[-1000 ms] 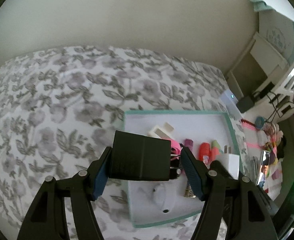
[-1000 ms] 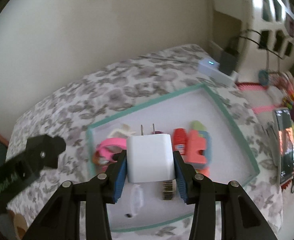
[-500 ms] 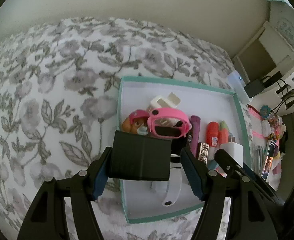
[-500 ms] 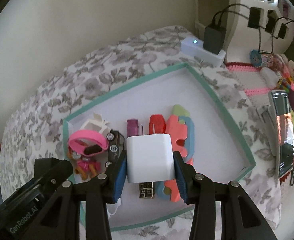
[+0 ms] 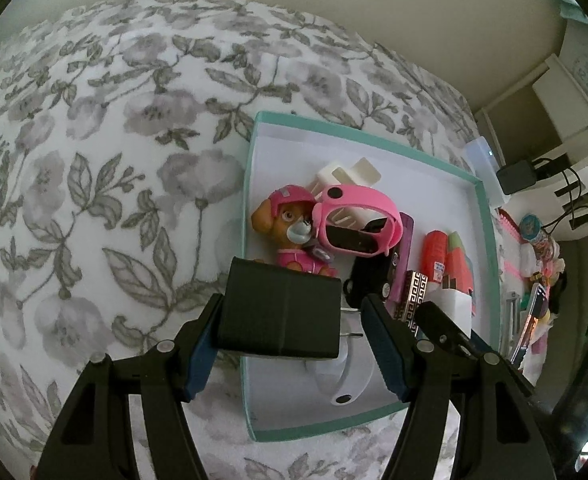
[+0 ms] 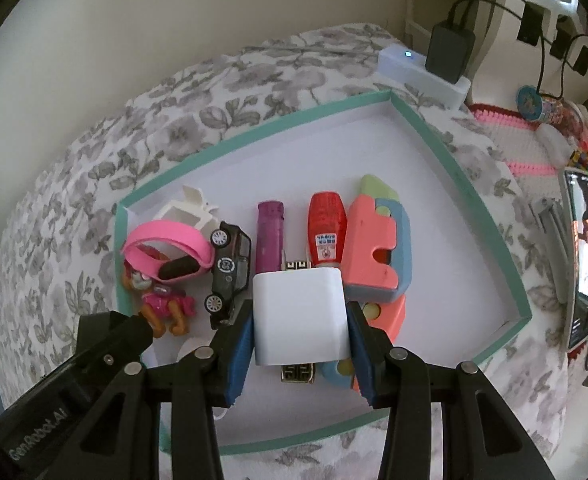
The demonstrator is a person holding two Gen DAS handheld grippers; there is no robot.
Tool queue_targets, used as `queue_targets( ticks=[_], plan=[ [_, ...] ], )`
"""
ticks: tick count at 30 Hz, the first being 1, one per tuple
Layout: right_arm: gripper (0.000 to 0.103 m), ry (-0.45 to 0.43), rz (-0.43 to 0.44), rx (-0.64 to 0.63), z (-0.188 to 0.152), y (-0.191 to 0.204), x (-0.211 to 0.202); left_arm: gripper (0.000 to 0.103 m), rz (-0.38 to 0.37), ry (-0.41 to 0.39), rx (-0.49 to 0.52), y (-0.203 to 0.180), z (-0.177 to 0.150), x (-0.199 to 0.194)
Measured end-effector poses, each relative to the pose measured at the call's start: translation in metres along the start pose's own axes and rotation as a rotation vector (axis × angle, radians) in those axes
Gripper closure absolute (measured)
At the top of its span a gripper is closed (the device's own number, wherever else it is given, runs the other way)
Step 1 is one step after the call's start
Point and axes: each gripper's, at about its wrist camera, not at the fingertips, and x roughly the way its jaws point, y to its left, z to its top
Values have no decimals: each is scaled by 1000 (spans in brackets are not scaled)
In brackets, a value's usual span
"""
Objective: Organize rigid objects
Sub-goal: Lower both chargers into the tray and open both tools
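My left gripper [image 5: 290, 320] is shut on a black charger [image 5: 280, 312], held above the near left edge of a teal-rimmed white tray [image 5: 481, 216]. My right gripper [image 6: 299, 320] is shut on a white charger [image 6: 299, 316], its prongs pointing forward, low over the tray [image 6: 453, 160]. The tray holds a pink dog figure [image 5: 290, 232], a pink watch [image 6: 166, 248], a black toy car [image 6: 230, 272], a purple tube [image 6: 270, 236], a red bottle [image 6: 326, 228] and coral foam pieces [image 6: 377, 248]. The left gripper's arm [image 6: 74, 376] shows in the right wrist view.
The tray lies on a grey floral bedspread [image 5: 94, 168]. A white power strip with a black adapter [image 6: 425, 68] sits beyond the tray. A phone [image 6: 581, 260] and colourful clutter [image 5: 537, 248] lie to the right. A white clip [image 5: 345, 176] and a gold patterned case [image 6: 297, 372] lie in the tray.
Both grippers have moved forward and down towards the tray, still holding their chargers. The tray's contents look larger and closer in both views.
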Motion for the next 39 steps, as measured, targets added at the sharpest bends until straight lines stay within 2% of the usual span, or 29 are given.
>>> queue_targets(
  ticks=[9,16,22,33,39],
  plan=[
    [56,8,-4,16,-1,-3,2,35,-63,14,-17,-1,0,2],
    [56,12,-3,12,-2,-1,2,35,-72,-5,6,-6,0,-3],
    [56,15,0,3,-2,1,3,35,-9,-42,34,-7,1,-9],
    [56,23,-2,-33,-2,7,5,34,175,-101,62,1,5,-15],
    [56,0,-4,-62,-2,13,1,34,222,-97,42,10,6,-14]
  ],
)
